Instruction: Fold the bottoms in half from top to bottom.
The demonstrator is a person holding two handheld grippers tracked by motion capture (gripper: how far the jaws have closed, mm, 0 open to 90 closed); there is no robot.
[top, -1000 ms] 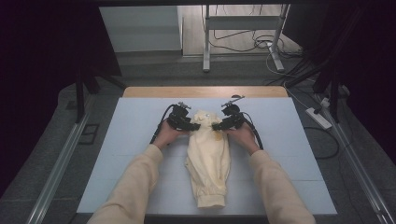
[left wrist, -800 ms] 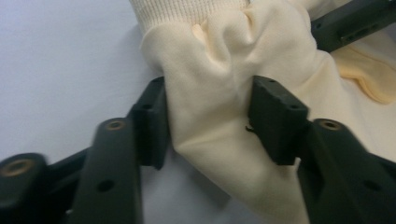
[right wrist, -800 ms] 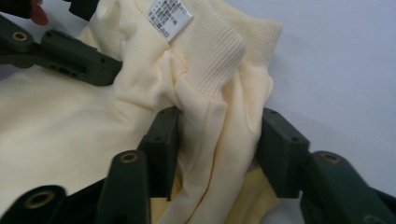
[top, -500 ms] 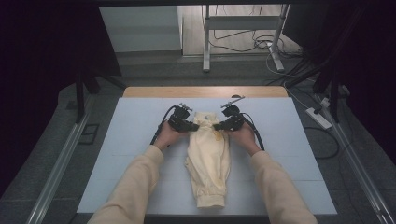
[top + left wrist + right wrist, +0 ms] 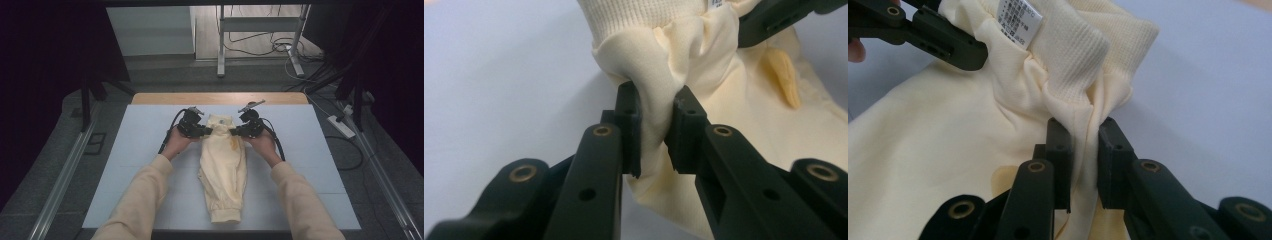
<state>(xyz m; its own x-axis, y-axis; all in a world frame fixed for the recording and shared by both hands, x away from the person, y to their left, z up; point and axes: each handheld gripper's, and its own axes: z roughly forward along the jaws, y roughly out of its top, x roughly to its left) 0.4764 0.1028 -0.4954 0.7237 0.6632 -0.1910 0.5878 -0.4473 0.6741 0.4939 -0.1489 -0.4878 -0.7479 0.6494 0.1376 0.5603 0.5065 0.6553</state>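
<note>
A cream garment [image 5: 222, 170] with a ribbed waistband lies lengthwise on the pale mat, its cuffed end toward the person. My left gripper [image 5: 206, 131] pinches the waist end from the left; in the left gripper view a bunched fold of the cloth [image 5: 724, 150] sits squeezed in that gripper [image 5: 656, 130]. My right gripper [image 5: 234, 132] bites the same end from the right, and its close view shows its hold [image 5: 1084, 155] on fabric [image 5: 923, 150] just under the rib, beside a white label [image 5: 1020, 22]. Both pairs of jaws have just been closing on the cloth.
The pale mat [image 5: 125, 165] covers a wooden table whose far edge [image 5: 220, 98] shows. A metal stand [image 5: 220, 45] and cables lie on the floor behind, with a power strip [image 5: 341, 126] to the right. Cream sleeves reach in from the bottom.
Both grippers have shut on the waist end, which is now gathered and stands a little higher off the mat. The hands have hardly shifted sideways.
</note>
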